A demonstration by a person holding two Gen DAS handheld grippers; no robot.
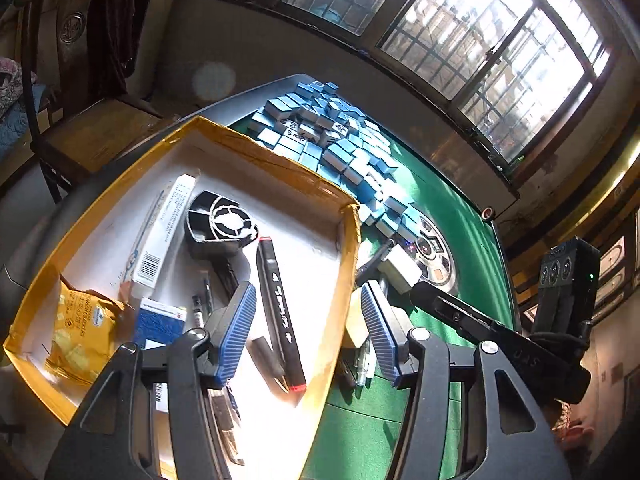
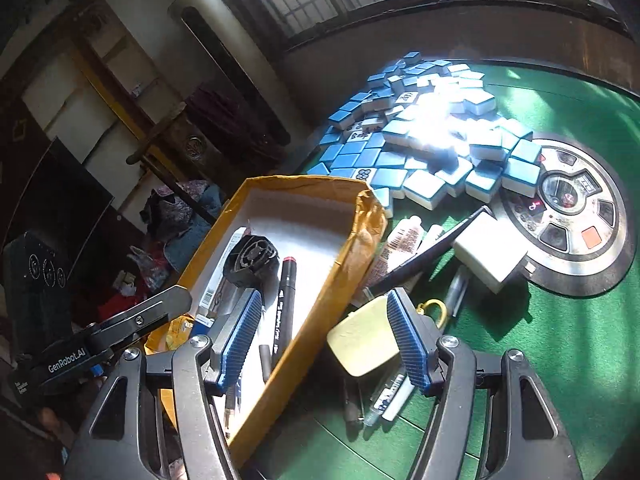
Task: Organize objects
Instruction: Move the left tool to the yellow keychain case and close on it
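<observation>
A yellow cardboard box (image 1: 120, 184) (image 2: 320, 280) with a white inside sits on the green table. In it lie a black marker (image 1: 278, 304) (image 2: 285, 304), a black fan (image 1: 220, 224) (image 2: 250, 260), a white carton (image 1: 164, 232), a blue carton (image 1: 160, 320) and a yellow packet (image 1: 80, 328). My left gripper (image 1: 310, 334) is open and empty, straddling the box's right wall. My right gripper (image 2: 324, 340) is open and empty over the same wall, next to a pale yellow block (image 2: 364, 340). Loose items beside the box include a white adapter (image 2: 490, 254) (image 1: 400, 270), a white tube (image 2: 400, 244) and pens (image 2: 388, 400).
A heap of blue mahjong tiles (image 1: 340, 148) (image 2: 420, 140) fills the far table. A round control panel (image 2: 568, 208) (image 1: 434, 252) sits in the table's centre. A wooden chair (image 1: 92, 92) stands beyond the box. Windows line the far wall.
</observation>
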